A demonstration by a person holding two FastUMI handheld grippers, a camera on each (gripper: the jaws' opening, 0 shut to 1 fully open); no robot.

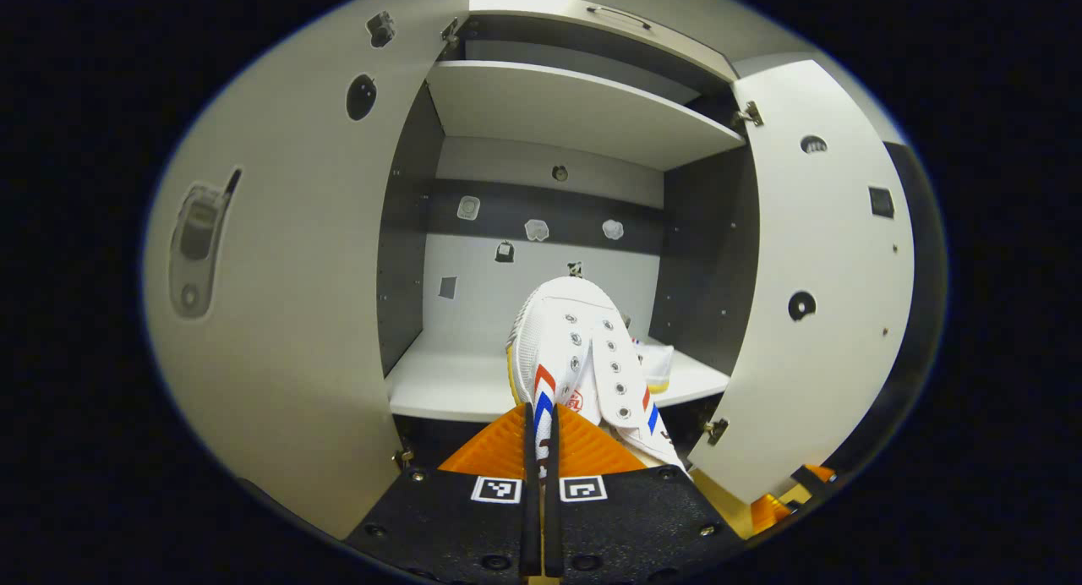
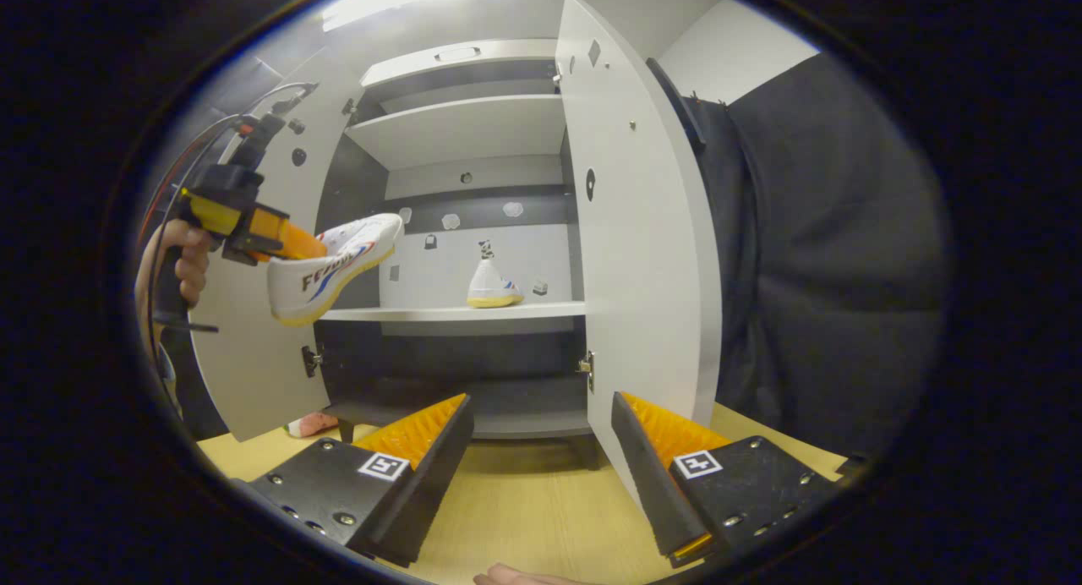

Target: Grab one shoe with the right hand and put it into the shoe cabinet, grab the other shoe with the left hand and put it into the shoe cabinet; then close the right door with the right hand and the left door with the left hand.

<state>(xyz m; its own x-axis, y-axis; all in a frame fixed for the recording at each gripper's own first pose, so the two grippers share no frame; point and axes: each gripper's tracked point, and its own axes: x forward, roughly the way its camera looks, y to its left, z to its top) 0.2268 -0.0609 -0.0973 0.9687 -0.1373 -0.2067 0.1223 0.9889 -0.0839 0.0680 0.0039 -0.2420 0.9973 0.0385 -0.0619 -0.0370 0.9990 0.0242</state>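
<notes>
My left gripper (image 1: 541,433) has its fingers pinched on a white shoe (image 1: 583,357), toe pointing into the open shoe cabinet (image 1: 583,112) above its middle shelf (image 1: 439,382). My right gripper (image 2: 541,458) hangs spread and empty over the wooden floor (image 2: 524,500), beside the right door (image 2: 642,230). The other shoe (image 2: 493,285) sits on that shelf.

black tongs (image 2: 541,475), square markers, screws

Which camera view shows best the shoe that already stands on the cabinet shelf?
The right gripper view: there the shoe on the shelf stands whole and unobstructed on the middle shelf. In the left gripper view just a small part of it peeks out behind the held shoe, which hides the rest.
</notes>
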